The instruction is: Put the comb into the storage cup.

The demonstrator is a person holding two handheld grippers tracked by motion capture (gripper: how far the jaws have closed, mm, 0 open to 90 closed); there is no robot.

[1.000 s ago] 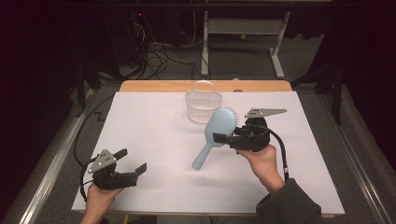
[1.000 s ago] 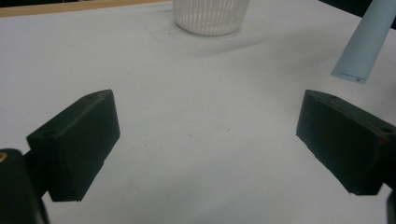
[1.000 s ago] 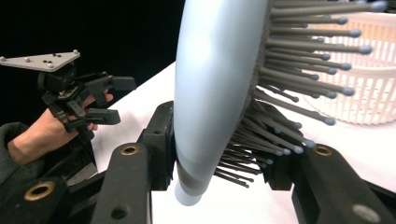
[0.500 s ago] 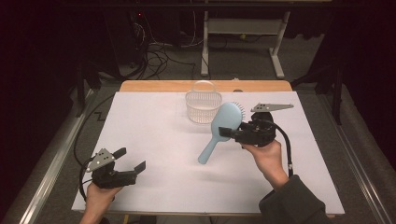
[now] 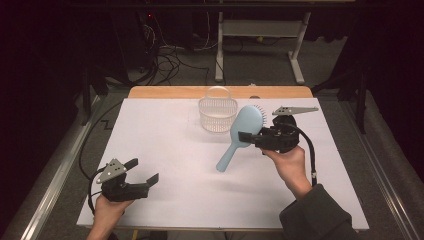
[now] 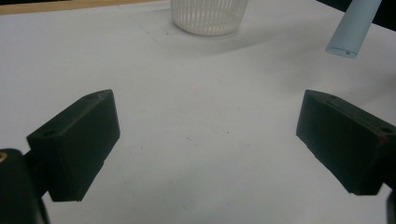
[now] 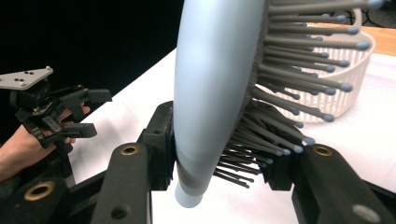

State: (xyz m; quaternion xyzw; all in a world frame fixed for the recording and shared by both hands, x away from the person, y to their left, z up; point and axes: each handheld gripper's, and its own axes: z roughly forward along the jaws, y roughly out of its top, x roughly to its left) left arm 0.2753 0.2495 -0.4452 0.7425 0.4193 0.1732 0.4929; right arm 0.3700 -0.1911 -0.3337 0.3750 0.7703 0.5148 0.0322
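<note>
the brush [image 5: 239, 135] is pale blue smooth plastic, an oval head tapering to a round handle, with thin grey bristles tipped in small blue beads on a dark pad. it hangs above the sheet [image 5: 175, 150], just beside the basket [image 5: 217, 114] on the side of the person's right hand, head near the basket's rim, handle slanting down and away from the basket. the right gripper [image 5: 248, 137] clamps it where the head narrows: in the right gripper view one black jaw presses the smooth back and the other pushes into the bristles, bending them.

the basket is a small round tub of translucent white plastic with thin upright ribs and an arched handle, standing on the sheet near the far wooden edge of the table [image 5: 165, 92]. the sheet is flat, matte white.

the left gripper [image 5: 142, 171] is held well apart from the basket, near the sheet's front corner; its blocky black jaws are spread wide with nothing but bare sheet between them.
</note>
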